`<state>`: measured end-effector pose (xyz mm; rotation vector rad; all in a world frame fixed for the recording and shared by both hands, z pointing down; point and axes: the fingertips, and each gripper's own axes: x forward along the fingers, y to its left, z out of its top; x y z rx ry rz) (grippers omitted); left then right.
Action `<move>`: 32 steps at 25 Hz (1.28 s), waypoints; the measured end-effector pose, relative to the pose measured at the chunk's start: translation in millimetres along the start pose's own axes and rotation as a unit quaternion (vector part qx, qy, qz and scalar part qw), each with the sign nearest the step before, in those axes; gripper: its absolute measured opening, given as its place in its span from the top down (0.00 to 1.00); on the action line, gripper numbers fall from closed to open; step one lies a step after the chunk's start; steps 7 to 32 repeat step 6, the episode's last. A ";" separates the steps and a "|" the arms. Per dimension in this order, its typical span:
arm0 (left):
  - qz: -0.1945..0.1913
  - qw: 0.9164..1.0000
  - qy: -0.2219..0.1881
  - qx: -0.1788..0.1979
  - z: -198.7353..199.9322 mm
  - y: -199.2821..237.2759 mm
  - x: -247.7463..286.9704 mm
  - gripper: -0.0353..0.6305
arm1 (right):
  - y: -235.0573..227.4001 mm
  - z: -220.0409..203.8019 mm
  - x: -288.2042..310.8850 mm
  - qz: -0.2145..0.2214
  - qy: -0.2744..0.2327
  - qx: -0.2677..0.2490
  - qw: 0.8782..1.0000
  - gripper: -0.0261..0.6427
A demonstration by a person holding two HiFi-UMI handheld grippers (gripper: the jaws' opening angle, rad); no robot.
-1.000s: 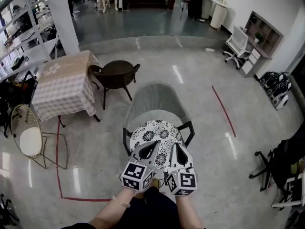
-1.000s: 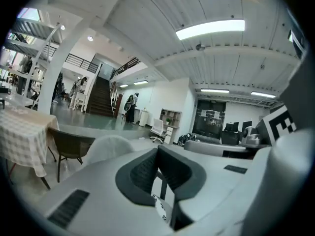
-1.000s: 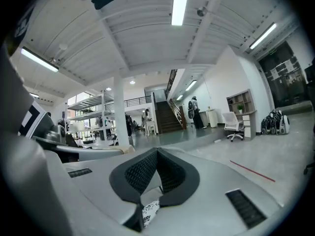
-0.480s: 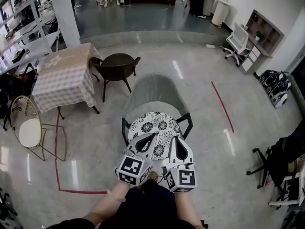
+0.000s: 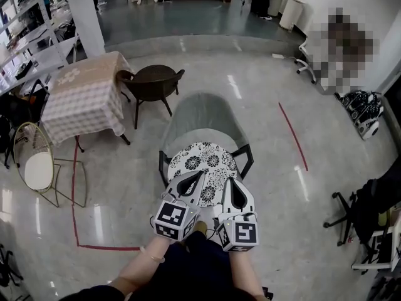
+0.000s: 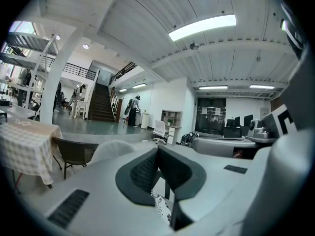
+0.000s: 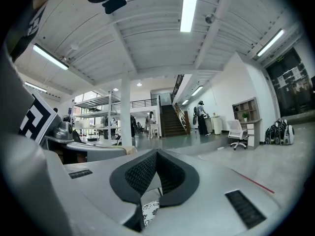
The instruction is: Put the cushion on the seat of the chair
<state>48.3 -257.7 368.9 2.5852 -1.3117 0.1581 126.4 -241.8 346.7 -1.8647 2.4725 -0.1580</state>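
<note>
well, black-and-white floral round cushion (image 5: 203, 163) lies on the seat of the grey shell chair (image 5: 199, 119), left gripper (image 5: 201, 175) and right gripper (image 5: 228, 182) jaws together, empty, so dipping tips could drag it off-centre.

Two grippers side by side at the near side of the chair (image 5: 202, 123), both pointing toward its backrest, roughly level.

The left gripper (image 5: 201, 174) has its jaws together at the tips with nothing between them. Its marker cube (image 5: 174, 221) sits at the rear, tilted slightly.

The right gripper (image 5: 227, 181) is just beside it, jaws likewise closed at the tips and empty. Its tips reach a little less far over the chair's seat.

Bare forearms (image 5: 145, 265) come up from the bottom edge, converging toward the chair. Cannot tell if the tips touch the seat.
</note>
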 end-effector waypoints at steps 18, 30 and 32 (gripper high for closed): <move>0.002 1.000 0.007 -0.004 -8.1 1.1 7.2 0.91 | -4.8 -6.3 5.5 0.003 0.006 -0.004 1.000 0.94; 0.002 1.000 0.007 -0.004 -8.1 1.1 7.2 0.91 | -4.8 -6.3 5.5 0.003 0.006 -0.004 1.000 0.94; 0.002 1.000 0.007 -0.004 -8.1 1.1 7.2 0.91 | -4.8 -6.3 5.5 0.003 0.006 -0.004 1.000 0.94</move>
